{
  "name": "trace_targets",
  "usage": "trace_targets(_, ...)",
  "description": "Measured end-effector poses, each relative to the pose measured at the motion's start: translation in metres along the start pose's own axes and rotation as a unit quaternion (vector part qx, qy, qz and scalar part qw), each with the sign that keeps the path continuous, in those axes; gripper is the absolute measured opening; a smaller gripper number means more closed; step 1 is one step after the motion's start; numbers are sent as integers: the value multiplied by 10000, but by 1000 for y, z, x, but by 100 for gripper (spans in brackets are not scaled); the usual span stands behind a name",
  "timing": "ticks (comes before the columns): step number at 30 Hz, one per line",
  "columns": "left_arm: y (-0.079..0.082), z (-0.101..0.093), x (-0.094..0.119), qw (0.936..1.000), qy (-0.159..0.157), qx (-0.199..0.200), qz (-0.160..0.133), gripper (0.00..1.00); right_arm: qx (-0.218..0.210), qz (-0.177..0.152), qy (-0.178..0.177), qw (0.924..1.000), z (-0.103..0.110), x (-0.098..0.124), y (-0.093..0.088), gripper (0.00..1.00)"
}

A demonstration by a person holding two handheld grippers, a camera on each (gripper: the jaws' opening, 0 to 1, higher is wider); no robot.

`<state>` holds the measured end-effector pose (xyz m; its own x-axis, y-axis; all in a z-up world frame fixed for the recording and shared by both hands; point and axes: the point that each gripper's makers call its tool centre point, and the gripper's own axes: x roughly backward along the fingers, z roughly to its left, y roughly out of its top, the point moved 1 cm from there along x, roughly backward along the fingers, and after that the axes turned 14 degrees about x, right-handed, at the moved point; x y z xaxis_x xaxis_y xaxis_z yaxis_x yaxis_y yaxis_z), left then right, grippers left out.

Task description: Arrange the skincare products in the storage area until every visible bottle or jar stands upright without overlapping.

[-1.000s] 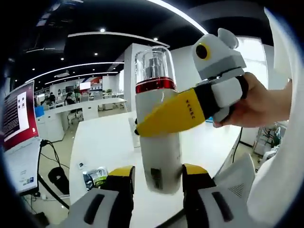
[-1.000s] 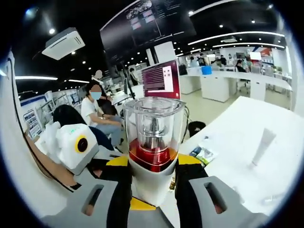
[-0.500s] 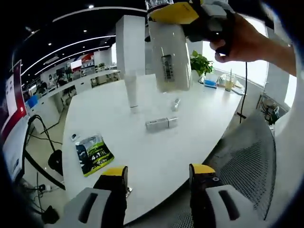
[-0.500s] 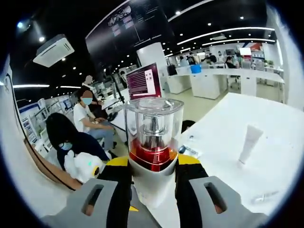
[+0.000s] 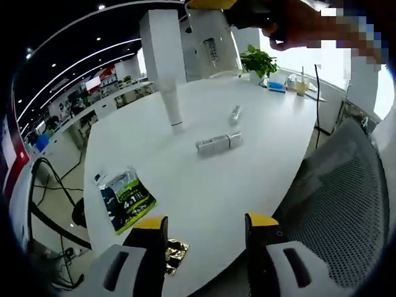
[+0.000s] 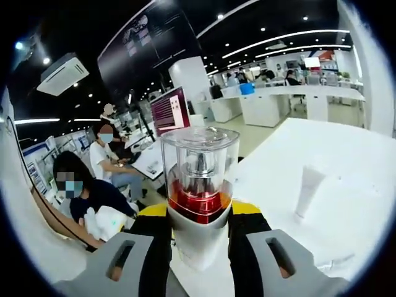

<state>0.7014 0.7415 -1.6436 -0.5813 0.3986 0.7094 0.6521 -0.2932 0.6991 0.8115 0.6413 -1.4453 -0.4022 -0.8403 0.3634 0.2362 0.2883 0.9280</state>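
Note:
A white pump bottle [image 6: 199, 185] with a clear cap and a red band stands upright between my right gripper's [image 6: 199, 210] jaws, which are shut on it. In the left gripper view the same bottle [image 5: 210, 43] hangs at the top edge, high over the table, held by a hand [image 5: 297, 21]. My left gripper [image 5: 204, 226] is open over the white table's [image 5: 204, 185] near edge with nothing between its jaws. A white tube [image 5: 172, 105] stands upright on its cap. A silver tube [image 5: 218, 143] and a small bottle [image 5: 234, 114] lie flat beyond it.
A green and black sachet [image 5: 127, 198] lies near the left jaw, and a gold foil packet [image 5: 175, 253] lies beside it. A mesh chair [image 5: 334, 204] stands at the right. A potted plant [image 5: 257, 62] is at the table's far end. People sit at desks [image 6: 102, 179].
A second ago the bottle's base sat between my left jaws. Since then it has gone up and away in the right gripper, and the left jaws stand empty above the table.

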Motion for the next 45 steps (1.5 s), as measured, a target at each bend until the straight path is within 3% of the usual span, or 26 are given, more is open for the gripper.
trace_targets(4, -7, 4, -8, 9998, 132, -10, 158, 48, 32, 71, -85, 9999, -15, 4, -4, 31)
trace_targets(22, -6, 17, -4, 9987, 492, 87, 40, 48, -90, 497, -190, 9985, -75, -4, -38, 31)
trace_targets(31, -16, 22, -6, 9979, 603, 50, 223, 45, -127, 622, -178, 9978, -85, -17, -53, 31)
trace_targets(45, -25, 25, -8, 9969, 669, 86, 405, 44, -169, 827, -415, 9956, -100, -17, -74, 31)
